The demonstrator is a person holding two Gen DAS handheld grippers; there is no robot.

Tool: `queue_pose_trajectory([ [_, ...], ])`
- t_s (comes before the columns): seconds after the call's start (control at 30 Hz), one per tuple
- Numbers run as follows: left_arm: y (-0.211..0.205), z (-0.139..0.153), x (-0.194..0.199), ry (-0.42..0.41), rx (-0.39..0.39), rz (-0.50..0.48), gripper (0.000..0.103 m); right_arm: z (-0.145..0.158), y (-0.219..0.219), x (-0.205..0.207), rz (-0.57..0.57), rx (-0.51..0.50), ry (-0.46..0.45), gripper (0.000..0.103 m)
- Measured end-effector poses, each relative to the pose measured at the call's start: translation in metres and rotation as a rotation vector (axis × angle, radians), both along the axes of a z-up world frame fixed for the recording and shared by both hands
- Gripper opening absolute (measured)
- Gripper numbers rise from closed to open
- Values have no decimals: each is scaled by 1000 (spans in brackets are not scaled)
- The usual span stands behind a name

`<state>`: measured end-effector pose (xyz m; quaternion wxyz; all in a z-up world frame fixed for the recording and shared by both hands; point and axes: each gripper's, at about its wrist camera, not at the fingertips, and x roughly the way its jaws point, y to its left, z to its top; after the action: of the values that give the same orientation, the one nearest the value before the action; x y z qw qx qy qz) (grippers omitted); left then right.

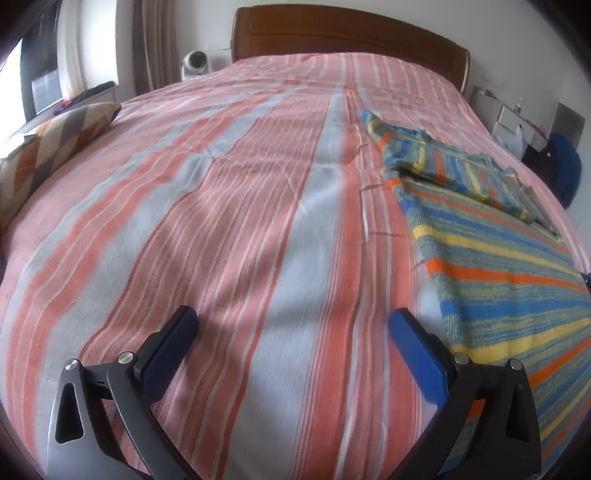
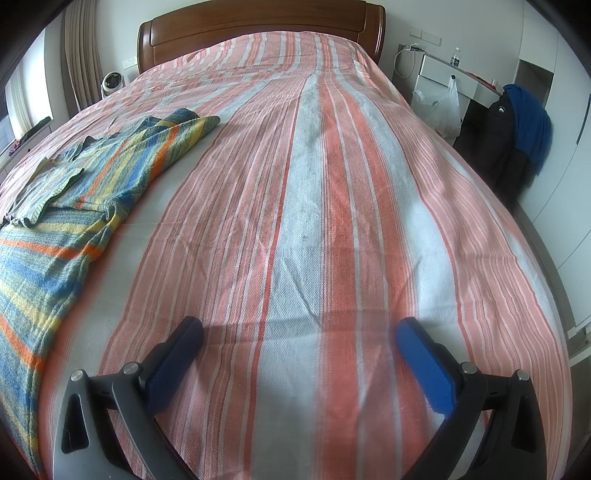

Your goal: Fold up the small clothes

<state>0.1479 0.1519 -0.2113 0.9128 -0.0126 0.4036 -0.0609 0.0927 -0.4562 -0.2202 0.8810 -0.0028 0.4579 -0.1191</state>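
A striped knit sweater (image 1: 491, 258) in blue, yellow, green and orange lies flat on the bed, with one sleeve folded across its chest. It sits at the right in the left wrist view and at the left in the right wrist view (image 2: 62, 206). My left gripper (image 1: 291, 325) is open and empty, just above the bedspread, left of the sweater's lower edge. My right gripper (image 2: 299, 332) is open and empty over bare bedspread, to the right of the sweater.
The bed has a pink, white and grey striped cover (image 1: 236, 206) and a wooden headboard (image 2: 258, 26). A patterned pillow (image 1: 55, 140) lies at the left edge. A desk (image 2: 454, 74) with a plastic bag and a chair with dark clothes (image 2: 517, 129) stand at the right.
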Motion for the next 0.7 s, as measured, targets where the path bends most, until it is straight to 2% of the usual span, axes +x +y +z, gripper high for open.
queue_pose_trajectory([
  [0.7,1,0,-2,-4,1,1,103,0,0,0,0,0,0,103],
])
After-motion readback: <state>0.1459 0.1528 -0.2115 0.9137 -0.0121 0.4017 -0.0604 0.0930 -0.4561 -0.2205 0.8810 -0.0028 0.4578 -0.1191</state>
